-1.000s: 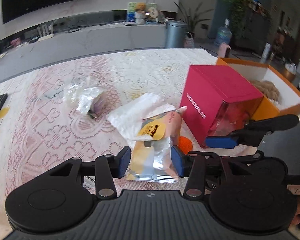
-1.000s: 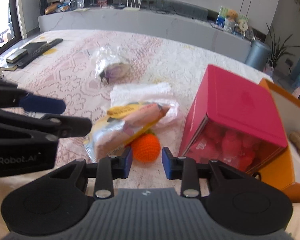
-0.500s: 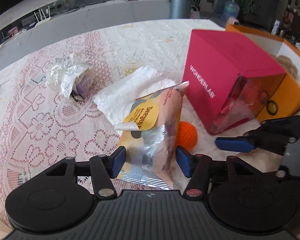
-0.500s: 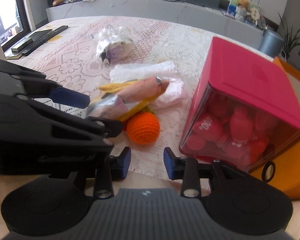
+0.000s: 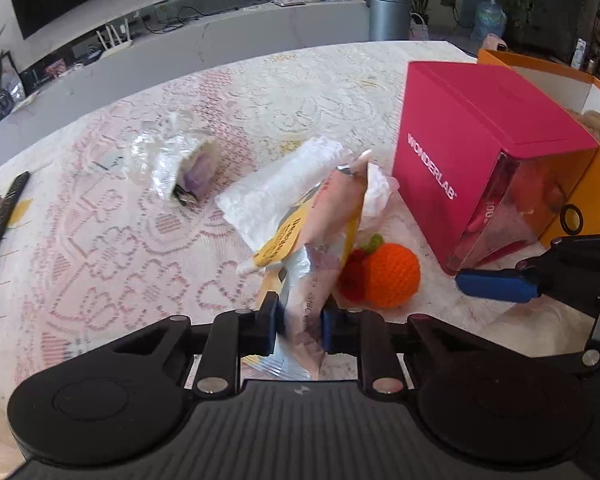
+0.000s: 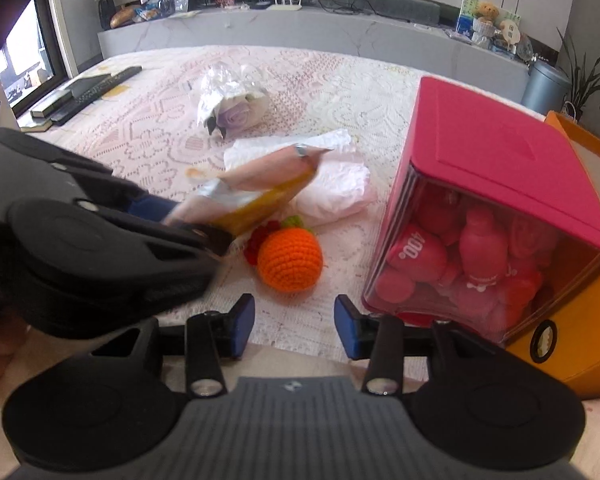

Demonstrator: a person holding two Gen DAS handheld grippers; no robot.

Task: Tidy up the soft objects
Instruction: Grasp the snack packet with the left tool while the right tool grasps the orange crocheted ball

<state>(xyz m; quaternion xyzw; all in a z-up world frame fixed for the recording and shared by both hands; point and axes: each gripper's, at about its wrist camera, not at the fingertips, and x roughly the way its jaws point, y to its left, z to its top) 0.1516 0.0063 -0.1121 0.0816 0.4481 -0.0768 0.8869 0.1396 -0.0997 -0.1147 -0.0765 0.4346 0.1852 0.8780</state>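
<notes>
Pinching the crinkled pink-and-yellow foil snack pouch (image 5: 320, 240) at its silvery lower end, the left tongs (image 5: 299, 328) hold it tilted above the lace-covered surface (image 5: 112, 264). The right tongs (image 6: 295, 330) are spread, with nothing between them, near the surface's front edge and pointing at the round orange crocheted ball (image 6: 290, 260), which has a green tuft and a red knitted piece beside it. Behind the ball lies a soft white crumpled packet (image 6: 332, 188), and farther back a lilac fabric rose in clear crackly wrap (image 6: 234, 110). The glossy magenta cardboard box (image 6: 496, 168) stands against the orange open box (image 5: 588, 184). Only the right wrist view shows the pink plush shapes behind the magenta box's clear window; only the left wrist view reads its white "WONDERLAB" lettering and the beige fuzzy item (image 5: 598, 130) inside the orange box.
</notes>
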